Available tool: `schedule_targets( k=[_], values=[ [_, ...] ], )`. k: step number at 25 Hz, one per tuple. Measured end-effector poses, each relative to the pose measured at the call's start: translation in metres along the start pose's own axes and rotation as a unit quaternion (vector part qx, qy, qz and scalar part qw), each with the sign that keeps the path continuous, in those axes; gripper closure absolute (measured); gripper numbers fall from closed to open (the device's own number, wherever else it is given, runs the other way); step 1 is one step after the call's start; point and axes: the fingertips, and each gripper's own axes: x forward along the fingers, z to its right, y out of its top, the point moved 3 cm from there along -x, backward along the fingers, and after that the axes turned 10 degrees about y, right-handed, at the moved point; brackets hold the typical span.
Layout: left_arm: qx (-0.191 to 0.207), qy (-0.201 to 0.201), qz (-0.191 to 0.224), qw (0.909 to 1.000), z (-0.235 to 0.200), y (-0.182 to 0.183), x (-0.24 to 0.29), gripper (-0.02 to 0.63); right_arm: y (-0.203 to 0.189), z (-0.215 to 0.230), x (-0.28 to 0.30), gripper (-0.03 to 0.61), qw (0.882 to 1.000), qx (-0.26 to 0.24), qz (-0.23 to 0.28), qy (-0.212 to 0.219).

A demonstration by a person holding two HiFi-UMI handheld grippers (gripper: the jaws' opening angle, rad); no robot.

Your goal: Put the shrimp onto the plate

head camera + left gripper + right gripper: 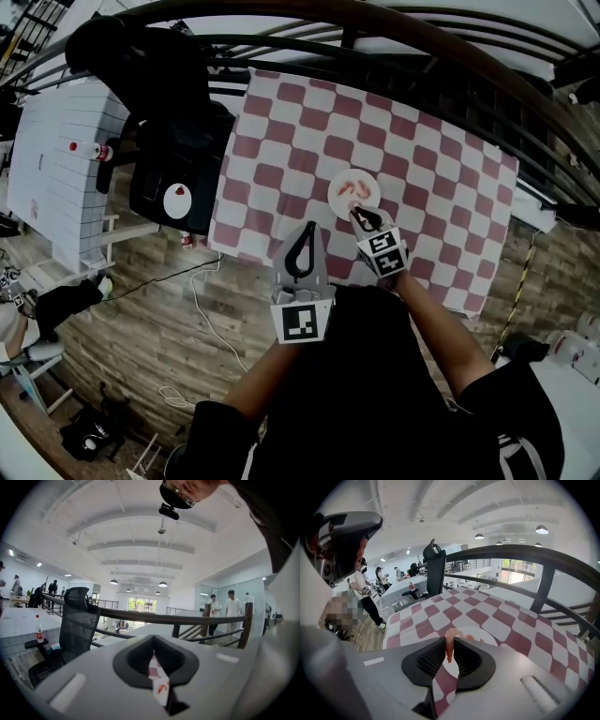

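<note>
The shrimp (448,645) is gripped between the jaws of the right tool (451,640). The jaws are drawn in narrowly on its body, and its pink curved end shows above them. In the head view this tool is seen with its tips at the near rim of the plate (355,191), so the shrimp is held just over that rim. Whether it touches the plate cannot be told. The plate is white and round and lies on the red-and-white checked cloth (309,122) that covers the desk (487,286). A few pale red curved shapes are seen on the plate; they are probably more shrimp, though the head view is too small for this to be certain.

The left tool (307,231) is held at the near edge of the desk, just to the left of the right tool and short of the plate. Its jaws are brought together, with only a thin slit left between them, and nothing is held there. Through the slit a strip of cloth and a part of the plate are seen.

A black chair (178,159) is placed to the left of the desk. A bottle (89,148) with a red label stands on a white counter (56,169) beyond it. A dark rail (394,28) runs past the far side of the desk.
</note>
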Motion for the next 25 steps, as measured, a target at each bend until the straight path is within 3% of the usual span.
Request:
schedule_targets(
  k=[25],
  values=[
    [0.022, 0.008, -0.020, 0.9995, -0.010, -0.008, 0.000, 0.604, -0.029, 0.024, 0.045, 0.523, 0.998, 0.043, -0.047, 0.008]
  ],
)
